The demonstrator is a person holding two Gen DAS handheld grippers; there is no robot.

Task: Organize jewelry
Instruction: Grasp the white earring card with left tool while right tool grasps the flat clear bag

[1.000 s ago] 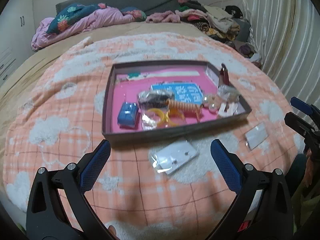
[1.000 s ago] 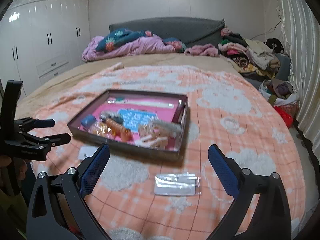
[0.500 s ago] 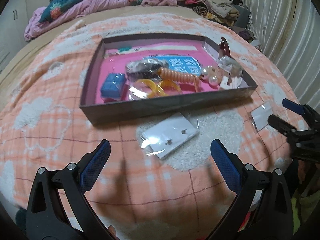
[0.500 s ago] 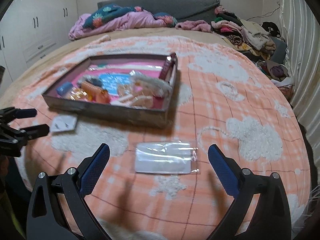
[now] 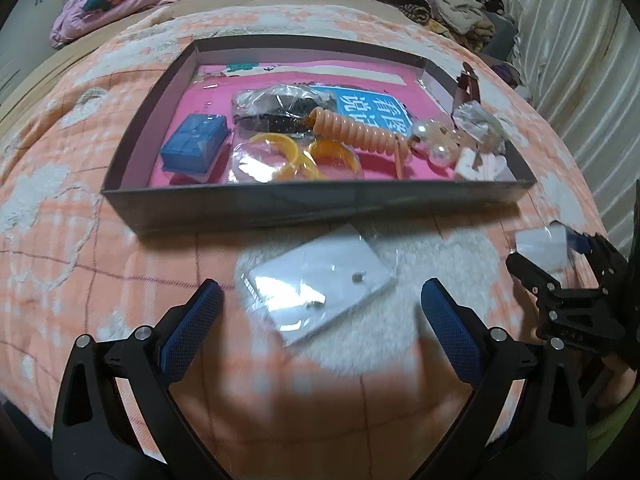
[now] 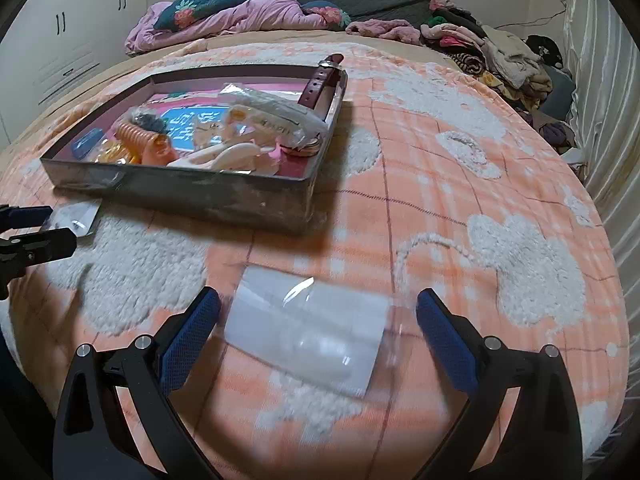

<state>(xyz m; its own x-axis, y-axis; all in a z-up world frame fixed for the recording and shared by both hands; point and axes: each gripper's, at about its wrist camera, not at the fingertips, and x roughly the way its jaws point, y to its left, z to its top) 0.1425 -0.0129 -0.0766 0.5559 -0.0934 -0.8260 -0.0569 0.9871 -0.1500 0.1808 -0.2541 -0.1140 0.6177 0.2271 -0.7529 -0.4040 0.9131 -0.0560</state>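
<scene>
Slippery plastic could make both packets slide away. Left gripper [image 5: 320, 320] and right gripper [image 6: 318, 320] gape wide, holding nothing. Earring packet [image 5: 320, 282] and clear packet [image 6: 306, 330] lie near the tray [image 5: 280, 204], outside it.

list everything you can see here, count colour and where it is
tray: 1, grey walls, pink floor, on the blanket
blue box: 1, blue, tray's left part
spiral hair tie: 1, peach, tray centre
yellow rings in clear bag: count unclear, yellow-orange, tray front
pearl beads: 2 visible, white, tray right
watch strap: 1, maroon, leaning on tray's right wall
earring card in clear bag: 1, white, on blanket before left gripper
clear packet: 1, white, on blanket before right gripper
blanket: 1, orange and white, covers bed
clothes pile: 1, mixed colours, far right of bed
left gripper: 1, black, blue pads, open
right gripper: 1, black, blue pads, open
</scene>
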